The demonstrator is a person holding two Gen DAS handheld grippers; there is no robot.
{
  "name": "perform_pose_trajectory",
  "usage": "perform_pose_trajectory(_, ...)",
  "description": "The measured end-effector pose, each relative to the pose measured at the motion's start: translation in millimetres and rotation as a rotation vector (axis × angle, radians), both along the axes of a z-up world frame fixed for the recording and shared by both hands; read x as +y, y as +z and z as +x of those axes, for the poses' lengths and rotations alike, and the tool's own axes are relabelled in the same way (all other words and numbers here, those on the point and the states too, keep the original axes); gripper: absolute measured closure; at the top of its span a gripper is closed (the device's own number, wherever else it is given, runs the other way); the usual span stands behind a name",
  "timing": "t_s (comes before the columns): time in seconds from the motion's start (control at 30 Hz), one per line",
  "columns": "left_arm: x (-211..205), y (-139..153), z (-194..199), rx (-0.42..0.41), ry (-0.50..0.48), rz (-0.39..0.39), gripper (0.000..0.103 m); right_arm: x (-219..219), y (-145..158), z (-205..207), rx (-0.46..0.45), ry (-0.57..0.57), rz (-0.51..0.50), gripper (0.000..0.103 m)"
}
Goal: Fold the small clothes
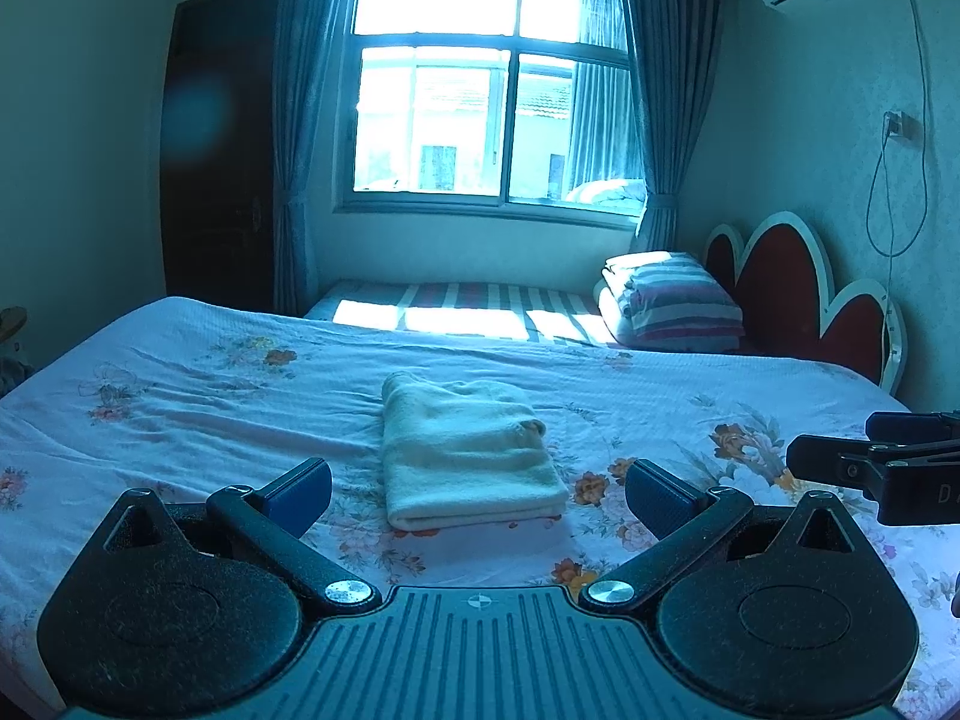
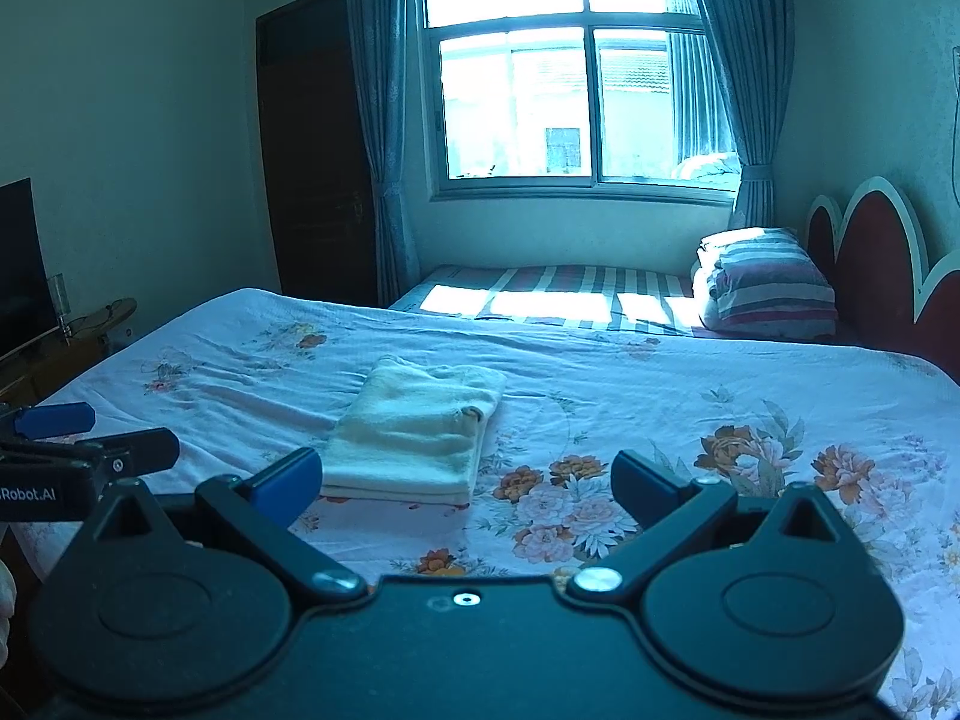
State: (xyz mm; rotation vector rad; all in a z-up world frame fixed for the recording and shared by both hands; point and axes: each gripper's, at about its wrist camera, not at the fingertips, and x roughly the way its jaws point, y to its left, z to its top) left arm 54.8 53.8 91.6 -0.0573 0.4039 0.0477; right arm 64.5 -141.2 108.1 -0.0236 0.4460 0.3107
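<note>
Ahead, folded cream garment [image 1: 468, 462] on floral bed [image 1: 210, 384]; left gripper [image 1: 480, 495] and right gripper [image 2: 465, 483] both spread wide (holding nothing), hovering near it.

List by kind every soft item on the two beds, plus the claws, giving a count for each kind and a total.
Folded cream garment on the floral bed: 1
Folded striped quilt on the far striped bed: 1
Claws, left claw and right claw, both open and empty: 2
Total: 4
</note>
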Motion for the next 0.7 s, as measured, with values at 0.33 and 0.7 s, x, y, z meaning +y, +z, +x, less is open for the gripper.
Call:
perform_pose_trajectory(0.33, -0.5, 0.3, 0.4, 0.001, 0.006, 0.000, 0.000, -0.2, -1.6, 1.5, 0.000, 0.003, -0.001, 0.000)
perform_pose_trajectory(0.7, 0.8, 0.9, 2.0, -0.007, 0.022, -0.017, 0.000, 0.2, -3.0, 3.6, 0.004, 0.004, -0.007, 0.000)
